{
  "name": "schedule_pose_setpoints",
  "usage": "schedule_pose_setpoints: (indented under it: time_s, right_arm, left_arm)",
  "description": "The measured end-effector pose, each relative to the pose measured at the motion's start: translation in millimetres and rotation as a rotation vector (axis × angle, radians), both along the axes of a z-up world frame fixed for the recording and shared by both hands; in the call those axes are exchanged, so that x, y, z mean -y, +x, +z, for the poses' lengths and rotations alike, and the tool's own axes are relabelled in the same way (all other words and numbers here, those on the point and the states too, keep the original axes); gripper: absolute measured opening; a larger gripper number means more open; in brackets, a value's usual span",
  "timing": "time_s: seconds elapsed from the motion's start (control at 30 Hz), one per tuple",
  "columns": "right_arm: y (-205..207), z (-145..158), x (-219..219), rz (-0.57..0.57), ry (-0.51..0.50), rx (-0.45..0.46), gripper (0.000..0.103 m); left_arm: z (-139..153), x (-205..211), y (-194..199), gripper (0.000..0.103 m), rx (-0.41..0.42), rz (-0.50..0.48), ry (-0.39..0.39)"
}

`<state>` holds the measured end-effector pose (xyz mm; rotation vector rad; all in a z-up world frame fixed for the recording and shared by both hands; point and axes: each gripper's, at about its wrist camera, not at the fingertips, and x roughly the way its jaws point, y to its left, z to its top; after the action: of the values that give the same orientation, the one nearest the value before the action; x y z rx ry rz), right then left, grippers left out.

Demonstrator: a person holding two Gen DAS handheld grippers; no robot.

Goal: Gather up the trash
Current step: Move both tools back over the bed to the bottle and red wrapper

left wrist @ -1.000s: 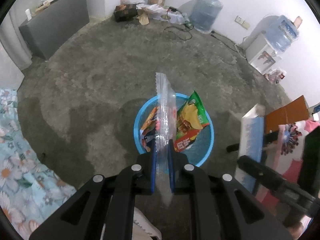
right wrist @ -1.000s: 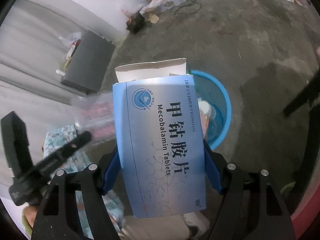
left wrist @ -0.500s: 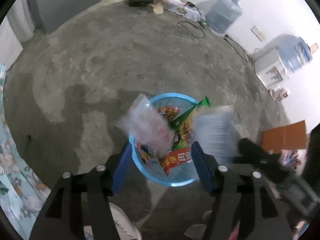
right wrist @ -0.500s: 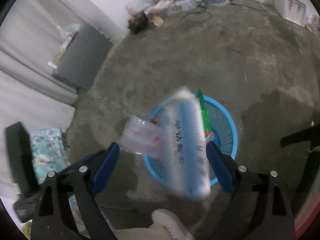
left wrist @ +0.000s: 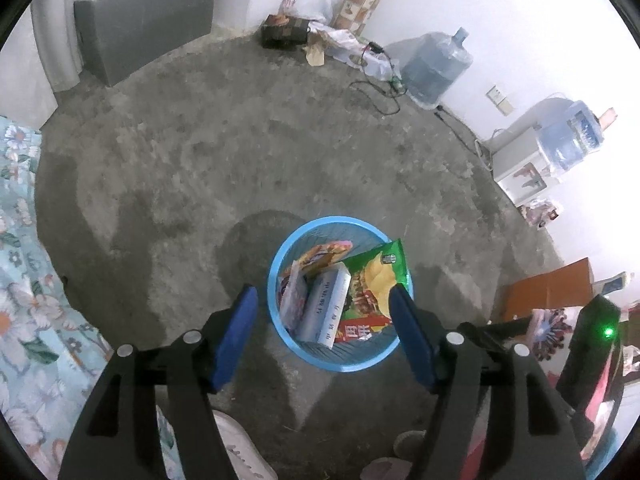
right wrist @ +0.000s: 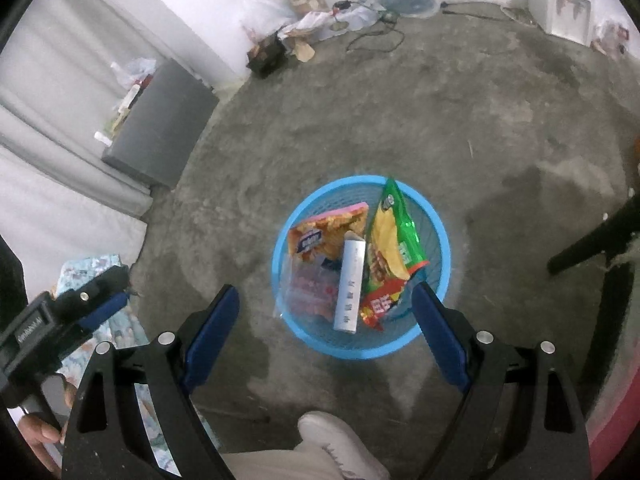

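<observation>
A round blue basket (left wrist: 352, 365) stands on the concrete floor; it also shows in the right wrist view (right wrist: 440, 224). In it lie a blue-white medicine box (left wrist: 325, 308) (right wrist: 351, 281), a clear plastic bag (left wrist: 291, 292) (right wrist: 310, 286), a green chip bag (left wrist: 374, 276) (right wrist: 394, 232) and an orange-pink snack packet (right wrist: 330, 228). My left gripper (left wrist: 324, 332) is open and empty above the basket. My right gripper (right wrist: 326, 334) is open and empty above the basket too. The left gripper's body (right wrist: 68, 316) shows at the right wrist view's left edge.
A flowered cloth (left wrist: 24, 280) lies at the left. A grey cabinet (left wrist: 148, 20) stands at the back. Water jugs (left wrist: 436, 64), cables and a dispenser (left wrist: 524, 164) line the far wall. A cardboard box (left wrist: 548, 292) sits right. A white shoe (right wrist: 340, 448) is below.
Both grippers opened and let go: the plastic bag fell from the left, the medicine box from the right, and both now lie in the basket. Both grippers rose.
</observation>
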<state>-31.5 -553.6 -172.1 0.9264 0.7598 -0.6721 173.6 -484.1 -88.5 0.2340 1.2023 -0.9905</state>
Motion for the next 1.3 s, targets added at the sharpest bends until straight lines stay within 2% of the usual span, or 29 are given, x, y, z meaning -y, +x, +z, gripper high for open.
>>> schedule_pose_setpoints:
  time_s: [0.17,0.27,0.43,0.5,0.6,0.7,0.93,1.07,1.3]
  right_arm:
    - [-2.1,15.5,-17.6,0.023,-0.038,0.013,0.084]
    - [-0.9,38.7,-38.9,0.063,-0.103,0.033,0.084]
    - [10.8,83.8,-78.5,0.169,-0.217,0.085,0.09]
    - [15.9,101.0,-95.7,0.212,-0.264,0.105,0.093]
    - [22.1,119.6,-120.5,0.254,-0.318,0.134,0.095]
    - [31.4,129.5,-144.9,0.301,-0.344,0.144,0.095]
    - [51.4,139.9,-202.3,0.376,-0.416,0.07,0.095]
    - [59.2,145.6,-233.1,0.432,-0.508,0.052,0.095]
    - [70.0,158.9,-290.1,0.497,-0.664,0.034,0.095]
  left_arm:
    - [33.5,-27.1,-7.4,0.067,0.027,-0.021,-0.06]
    - [61.1,-52.7,-17.3,0.072,0.075,-0.038,-0.101]
    - [108.6,-110.2,-35.9,0.078,0.177,-0.047,-0.153]
    - [122.5,-134.7,-41.8,0.084,0.213,-0.041,-0.173]
    - [141.5,-183.5,-47.9,0.088,0.267,-0.005,-0.182]
    - [151.5,-228.2,-47.7,0.091,0.305,0.048,-0.173]
    - [161.7,-319.8,-43.9,0.093,0.379,0.205,-0.134]
    - [162.7,-365.5,-39.2,0.093,0.384,0.306,-0.131]
    - [160.0,-426.0,-38.2,0.093,0.381,0.422,-0.151]
